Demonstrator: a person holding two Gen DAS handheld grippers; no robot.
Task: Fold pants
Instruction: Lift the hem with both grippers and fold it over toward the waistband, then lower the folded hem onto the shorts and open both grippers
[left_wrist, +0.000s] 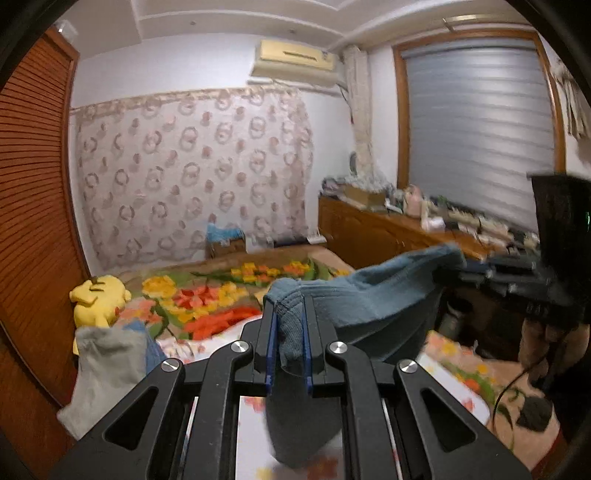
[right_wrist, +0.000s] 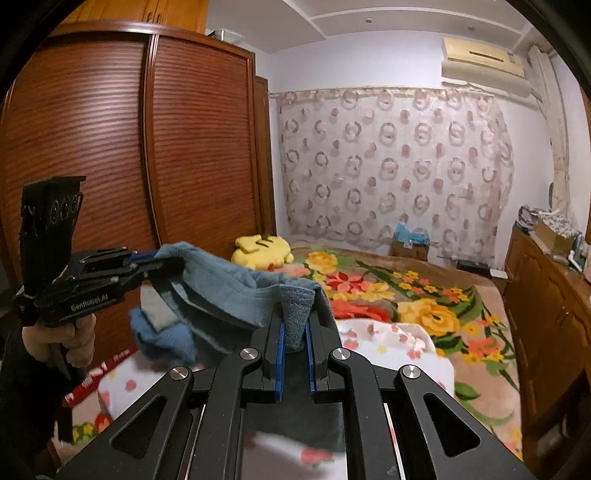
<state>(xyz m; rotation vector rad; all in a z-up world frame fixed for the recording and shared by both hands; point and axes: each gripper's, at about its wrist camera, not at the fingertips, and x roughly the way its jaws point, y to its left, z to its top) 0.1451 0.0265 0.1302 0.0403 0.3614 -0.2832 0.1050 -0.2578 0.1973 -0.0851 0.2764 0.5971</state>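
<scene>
The blue-grey pants (left_wrist: 369, 295) hang in the air above the bed, stretched between both grippers. My left gripper (left_wrist: 289, 314) is shut on one corner of the waistband; the cloth drops down below its fingers. My right gripper (right_wrist: 294, 321) is shut on the other corner of the pants (right_wrist: 229, 291). In the right wrist view the left gripper (right_wrist: 155, 260) shows at the left, hand-held, pinching the far end. In the left wrist view the right gripper (left_wrist: 465, 271) shows at the right, blurred, at the pants' far end.
A bed with a floral blanket (right_wrist: 424, 295) lies below, with a white flowered sheet (right_wrist: 388, 343) nearer. A yellow plush toy (left_wrist: 98, 299) and grey and blue clothes (left_wrist: 107, 362) sit beside the wooden wardrobe (right_wrist: 110, 147). A cluttered wooden dresser (left_wrist: 388, 229) runs along the right.
</scene>
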